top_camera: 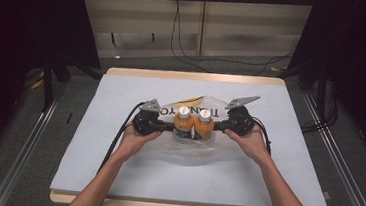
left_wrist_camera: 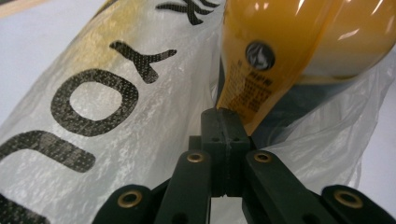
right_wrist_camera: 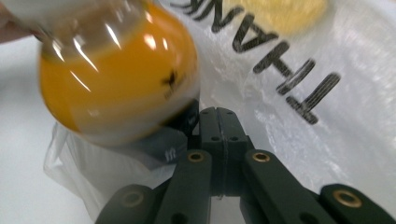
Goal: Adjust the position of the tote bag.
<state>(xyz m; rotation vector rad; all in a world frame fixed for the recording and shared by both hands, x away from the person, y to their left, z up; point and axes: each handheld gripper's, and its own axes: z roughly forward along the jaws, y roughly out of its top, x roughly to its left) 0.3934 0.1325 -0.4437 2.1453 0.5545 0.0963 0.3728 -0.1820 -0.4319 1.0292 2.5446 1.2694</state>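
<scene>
Bottles first: two orange bottles [top_camera: 192, 123] with white caps are standing side by side on a thin plastic bag [top_camera: 187, 151] in the middle of the table [top_camera: 114, 177], and both grippers are coming at them from opposite sides. The left gripper [top_camera: 171, 127] is sitting with its jaws pressed flat together, nothing between them, tips right next to the left bottle [left_wrist_camera: 261, 70]; from its own view that bottle is looming just above and to the right of the closed fingertips [left_wrist_camera: 224, 123], with the bag's black lettering off to their left. The right gripper [top_camera: 217, 128] is doing the same thing: jaws clamped on nothing, and the right bottle [right_wrist_camera: 116, 84] is hanging just up-left of its fingertips [right_wrist_camera: 218, 122]. It's blurry there, so I can't really tell if the tips are actually touching the bottle or just nearly. Printed bag film is spreading out to the right of those fingers.
</scene>
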